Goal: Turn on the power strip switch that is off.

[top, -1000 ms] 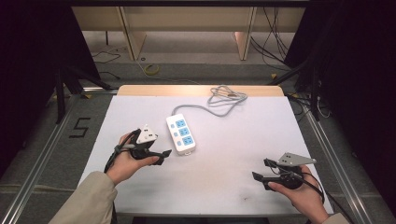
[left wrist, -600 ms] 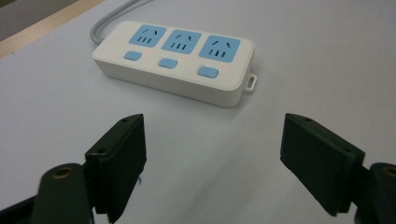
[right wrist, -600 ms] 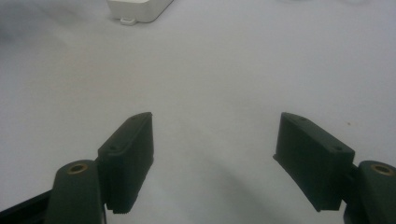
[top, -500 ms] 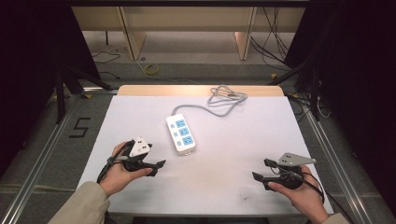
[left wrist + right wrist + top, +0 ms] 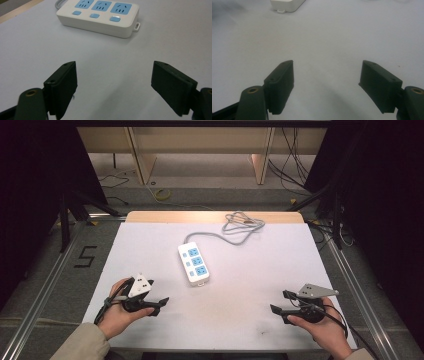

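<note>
A white power strip (image 5: 194, 263) with three blue sockets lies mid-table, and its grey cable (image 5: 240, 225) coils toward the far edge. My left gripper (image 5: 156, 292) sits low at the near left, open and empty, pointing at the strip. In the left gripper view the strip (image 5: 100, 15) lies ahead of the open gripper (image 5: 115, 82), with bare table between them. At the near right my right gripper (image 5: 279, 302) is open and empty, facing left. In the right gripper view the gripper (image 5: 327, 80) stands wide open, with the strip's end (image 5: 287, 5) far ahead at the top.
The table (image 5: 260, 270) has a white top with a wooden strip along its far edge. Metal rails run down both sides. Beyond the table are a floor with loose cables (image 5: 160, 195) and wooden furniture legs.
My left gripper has drawn back from beside the power strip toward the near edge and lowered. The right gripper has stayed put.
</note>
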